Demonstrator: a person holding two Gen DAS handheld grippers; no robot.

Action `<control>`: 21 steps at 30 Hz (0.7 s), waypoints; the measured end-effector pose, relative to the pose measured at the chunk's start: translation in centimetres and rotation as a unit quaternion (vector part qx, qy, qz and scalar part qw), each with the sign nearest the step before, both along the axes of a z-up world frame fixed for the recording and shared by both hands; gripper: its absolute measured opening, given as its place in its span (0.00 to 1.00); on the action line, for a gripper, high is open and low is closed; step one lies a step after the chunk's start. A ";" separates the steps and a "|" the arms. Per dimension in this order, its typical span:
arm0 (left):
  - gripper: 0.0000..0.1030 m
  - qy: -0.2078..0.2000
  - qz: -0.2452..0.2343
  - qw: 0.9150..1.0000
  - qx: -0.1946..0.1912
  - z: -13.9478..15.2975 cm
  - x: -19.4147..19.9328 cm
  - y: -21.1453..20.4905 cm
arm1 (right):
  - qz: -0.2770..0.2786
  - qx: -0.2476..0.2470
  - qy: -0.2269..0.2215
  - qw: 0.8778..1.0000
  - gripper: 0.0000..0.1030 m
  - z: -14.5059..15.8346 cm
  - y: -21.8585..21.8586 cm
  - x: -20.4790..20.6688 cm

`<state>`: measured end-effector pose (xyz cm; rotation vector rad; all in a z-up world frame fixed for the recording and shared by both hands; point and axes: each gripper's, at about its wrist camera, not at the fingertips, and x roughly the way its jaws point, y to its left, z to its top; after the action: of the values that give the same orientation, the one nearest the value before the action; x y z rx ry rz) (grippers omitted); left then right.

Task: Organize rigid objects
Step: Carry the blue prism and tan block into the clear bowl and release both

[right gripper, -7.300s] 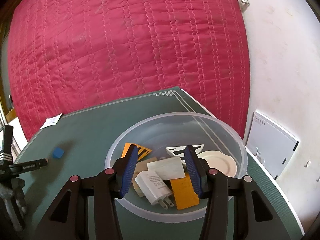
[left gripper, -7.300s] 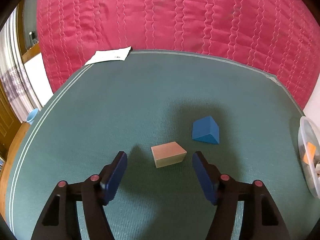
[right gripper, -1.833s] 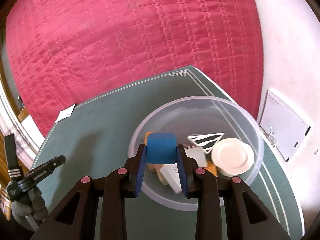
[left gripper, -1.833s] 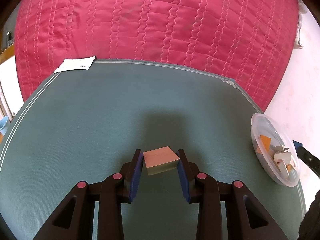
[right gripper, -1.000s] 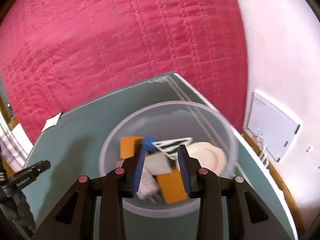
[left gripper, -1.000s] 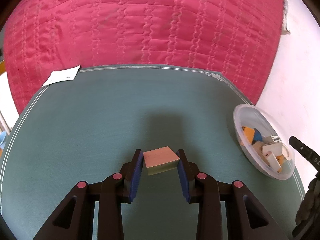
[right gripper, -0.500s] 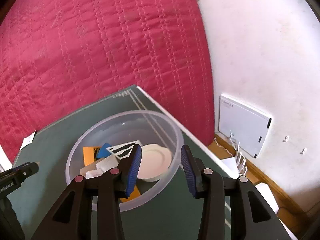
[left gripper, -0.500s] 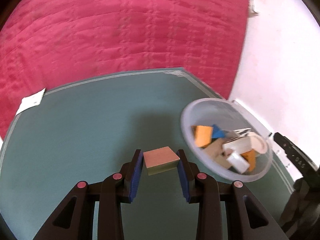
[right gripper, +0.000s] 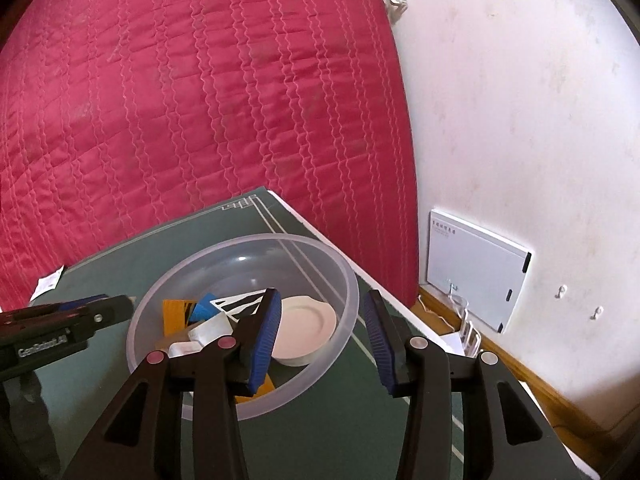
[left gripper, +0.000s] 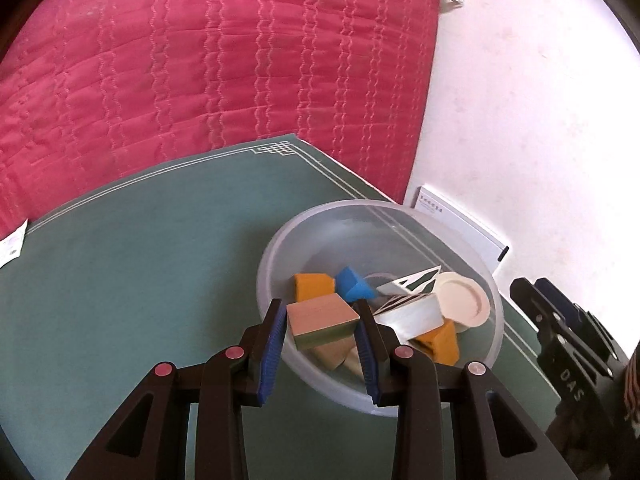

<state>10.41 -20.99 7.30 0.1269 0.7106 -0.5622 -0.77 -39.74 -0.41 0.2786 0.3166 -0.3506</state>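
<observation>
My left gripper [left gripper: 322, 322] is shut on a tan wooden block [left gripper: 322, 320] and holds it above the near rim of a clear plastic bowl [left gripper: 316, 380]. The bowl holds a blue block [left gripper: 352, 284], orange blocks [left gripper: 314, 286], a white round lid [left gripper: 464, 300], a black-and-white triangle and other pieces. My right gripper [right gripper: 322, 316] is open and empty, over the bowl's right rim [right gripper: 348, 304]. In the right wrist view the blue block [right gripper: 202, 308] and the white lid [right gripper: 304, 324] lie in the bowl, and the left gripper's body [right gripper: 60, 320] shows at the left.
The bowl stands near the right edge of a green mat [left gripper: 140, 260]. A red quilt [left gripper: 200, 60] hangs behind. A white wall [right gripper: 520, 120] with a white panel [right gripper: 476, 268] is at the right. A paper slip [left gripper: 12, 246] lies far left.
My left gripper has carried the wooden block right, to over the bowl. My right gripper let the blue block drop into the bowl, opened wider and moved right.
</observation>
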 end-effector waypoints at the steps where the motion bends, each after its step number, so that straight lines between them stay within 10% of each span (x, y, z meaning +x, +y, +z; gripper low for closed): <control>1: 0.35 -0.001 -0.002 1.000 0.001 0.0 0.1 -0.3 | 0.000 0.000 0.000 1.000 0.43 -0.1 0.0 0.0; 7: 0.37 0.000 -0.013 1.000 0.007 -0.4 0.8 -1.5 | -0.001 0.002 0.001 1.000 0.43 -0.2 0.0 0.0; 21: 0.78 -0.021 0.054 0.998 0.020 -0.7 0.2 0.9 | -0.006 0.015 0.002 1.000 0.53 -0.5 -0.6 -0.1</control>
<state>10.63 -20.04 6.62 0.1360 0.6844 -0.4415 -0.91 -40.31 -0.89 0.3104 0.3239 -0.3591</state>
